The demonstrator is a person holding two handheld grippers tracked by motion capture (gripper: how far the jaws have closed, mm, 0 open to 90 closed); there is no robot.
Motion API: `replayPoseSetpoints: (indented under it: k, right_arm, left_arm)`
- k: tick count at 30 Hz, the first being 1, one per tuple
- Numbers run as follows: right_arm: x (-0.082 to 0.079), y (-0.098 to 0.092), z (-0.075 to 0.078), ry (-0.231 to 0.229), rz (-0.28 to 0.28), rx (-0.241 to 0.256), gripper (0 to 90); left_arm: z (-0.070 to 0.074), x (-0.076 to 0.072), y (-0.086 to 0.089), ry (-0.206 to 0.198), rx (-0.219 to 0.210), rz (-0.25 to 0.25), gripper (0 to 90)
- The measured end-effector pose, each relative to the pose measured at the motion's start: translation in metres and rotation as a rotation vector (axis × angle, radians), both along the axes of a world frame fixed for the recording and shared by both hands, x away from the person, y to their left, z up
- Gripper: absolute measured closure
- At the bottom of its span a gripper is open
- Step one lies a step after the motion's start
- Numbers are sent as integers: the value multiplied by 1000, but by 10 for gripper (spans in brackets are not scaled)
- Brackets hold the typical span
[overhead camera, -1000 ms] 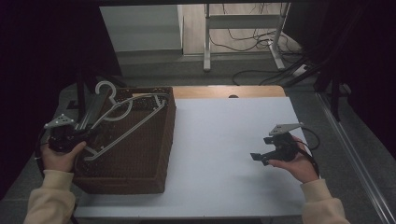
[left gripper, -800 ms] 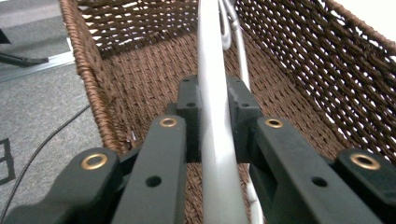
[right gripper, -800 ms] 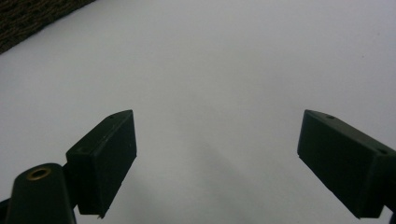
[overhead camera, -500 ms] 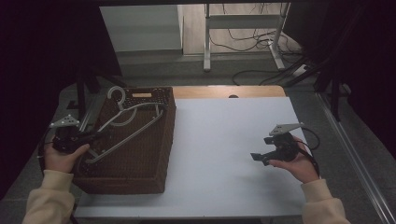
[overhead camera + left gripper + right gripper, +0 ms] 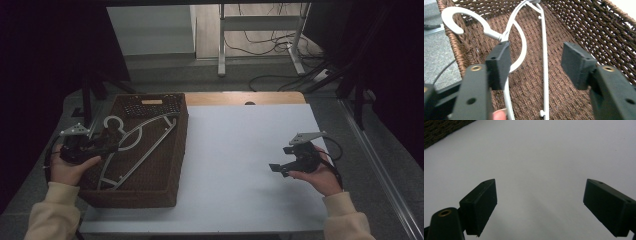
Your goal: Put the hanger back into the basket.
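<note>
A white hanger (image 5: 150, 148) lies flat inside the brown wicker basket (image 5: 175, 165) at the table's left end, hook toward the left rim. My left gripper (image 5: 102, 145) hovers at the basket's left side, just over the hanger's neck. In the left gripper view it (image 5: 537, 63) stands open; the hanger (image 5: 544, 50) rests on the basket (image 5: 599, 32) floor beyond the pads, its neck passing behind the left one. My right gripper (image 5: 281, 159) is held above the white table (image 5: 235, 145) at the right, open (image 5: 544, 205) with nothing between its pads.
A dark perforated item with an orange label (image 5: 150, 105) lies at the basket's far end. A corner of the basket (image 5: 439, 130) shows at the upper left of the right gripper view. Cables and metal stand legs (image 5: 260, 50) are on the floor behind the table.
The hanger, propped up above the basket a second ago, has come down to lie flat inside it. The left gripper shifted slightly toward the basket. The right gripper has barely moved.
</note>
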State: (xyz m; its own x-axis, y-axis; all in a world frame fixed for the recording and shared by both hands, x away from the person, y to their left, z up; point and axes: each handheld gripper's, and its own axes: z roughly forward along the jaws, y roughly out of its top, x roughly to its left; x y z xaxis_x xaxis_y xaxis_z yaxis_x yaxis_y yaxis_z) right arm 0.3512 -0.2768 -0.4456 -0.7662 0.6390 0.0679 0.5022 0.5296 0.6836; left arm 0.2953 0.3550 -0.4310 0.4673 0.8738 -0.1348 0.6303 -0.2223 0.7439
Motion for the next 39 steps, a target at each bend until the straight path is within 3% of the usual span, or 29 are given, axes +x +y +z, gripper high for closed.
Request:
replayPoseSetpoints:
  k: [8, 14, 23, 32, 39]
  right_arm:
    - [1, -2, 0, 0, -7, 4, 119]
    - [1, -5, 1, -2, -14, 12, 118]
    - [0, -7, -2, -9, -30, 23, 115]
    - [-3, -6, -2, -18, -24, 26, 112]
    - [-4, -5, 0, -44, -47, 82, 112]
  left_arm:
    - [13, -10, -5, -74, -10, -33, 288]
    - [19, -14, -14, -63, -12, -57, 223]
    - [24, -26, -28, -65, -77, -93, 189]
    - [24, -29, -60, -48, -72, -149, 172]
    - [16, -30, -86, -29, -63, -175, 162]
